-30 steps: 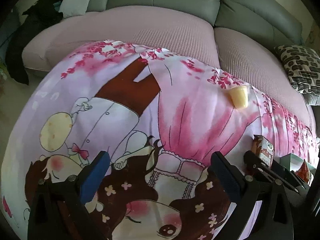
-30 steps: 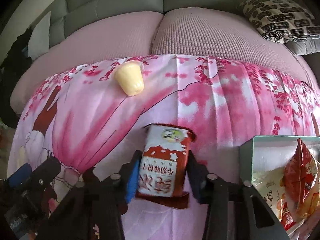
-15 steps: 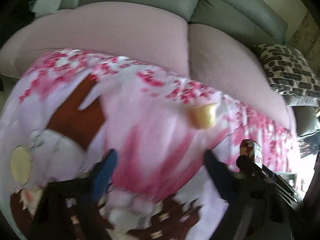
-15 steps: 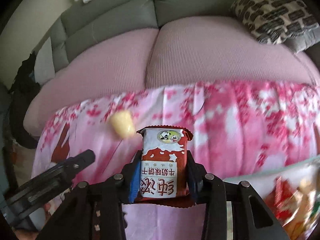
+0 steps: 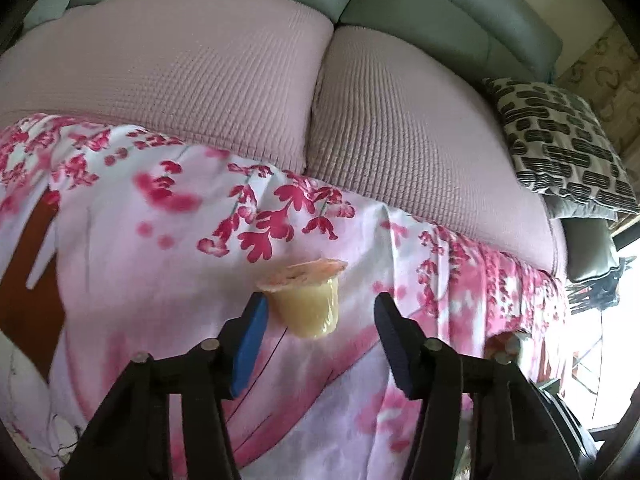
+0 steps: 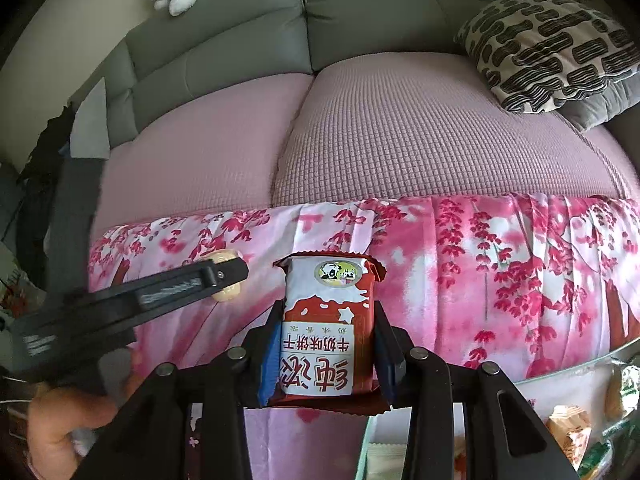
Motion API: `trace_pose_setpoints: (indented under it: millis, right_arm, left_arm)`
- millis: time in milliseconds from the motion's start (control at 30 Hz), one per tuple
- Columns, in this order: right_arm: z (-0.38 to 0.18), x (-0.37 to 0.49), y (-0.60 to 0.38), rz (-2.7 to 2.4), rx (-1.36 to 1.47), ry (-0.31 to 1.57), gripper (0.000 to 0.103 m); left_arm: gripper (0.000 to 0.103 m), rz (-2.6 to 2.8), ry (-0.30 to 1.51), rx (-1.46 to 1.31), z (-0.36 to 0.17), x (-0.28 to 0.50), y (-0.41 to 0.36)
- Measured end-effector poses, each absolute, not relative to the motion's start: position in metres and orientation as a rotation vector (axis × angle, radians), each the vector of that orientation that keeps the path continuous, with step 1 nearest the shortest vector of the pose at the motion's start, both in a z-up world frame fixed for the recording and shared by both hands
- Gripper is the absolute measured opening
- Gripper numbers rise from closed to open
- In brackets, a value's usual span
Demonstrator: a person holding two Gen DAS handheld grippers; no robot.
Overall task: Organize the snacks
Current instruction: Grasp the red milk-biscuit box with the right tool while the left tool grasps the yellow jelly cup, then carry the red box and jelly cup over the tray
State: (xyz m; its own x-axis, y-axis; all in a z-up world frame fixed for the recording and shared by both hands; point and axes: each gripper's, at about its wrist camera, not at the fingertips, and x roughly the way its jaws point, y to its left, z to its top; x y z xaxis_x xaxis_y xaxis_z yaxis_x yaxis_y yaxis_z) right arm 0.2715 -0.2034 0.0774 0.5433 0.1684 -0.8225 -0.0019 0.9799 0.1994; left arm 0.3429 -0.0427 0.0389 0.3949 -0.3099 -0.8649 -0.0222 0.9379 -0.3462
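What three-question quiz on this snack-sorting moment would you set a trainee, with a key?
1. True or false: the right gripper holds nothing.
2. What lies on the floral cloth between the left gripper's fingers? A) a lying yellow jelly cup B) a spoon C) a drink can
3. Fill in: the patterned cushion sits on the ______.

Key
1. False: it is shut on the red-and-white biscuit packet.
2. A: the jelly cup lies between them, with a clear gap to the right finger; the jaws have just been closing.
3. Sofa.
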Motion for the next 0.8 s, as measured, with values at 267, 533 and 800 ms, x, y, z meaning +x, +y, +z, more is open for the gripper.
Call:
trace_pose_setpoints:
  millis: [267, 533, 800]
  right_arm:
    - [0.089, 0.257, -0.211, 0.111, 0.216, 0.969, 0.042]
    - [0.132, 0.202, -0.224, 0.11, 0.259, 0.932, 0.042]
    - [0.175, 0.132, -0.251, 0.043, 0.255, 0.898, 0.042]
  left_arm:
    - [0.035, -0.163, 1.126, -0.321, 0.031, 0.342, -0.046]
    - [0.035, -0.18, 1.062, -0.368, 0.065, 0.282, -0.038]
    - [0.035, -0.21, 0.998, -0.322, 0.11, 0.205, -0.051]
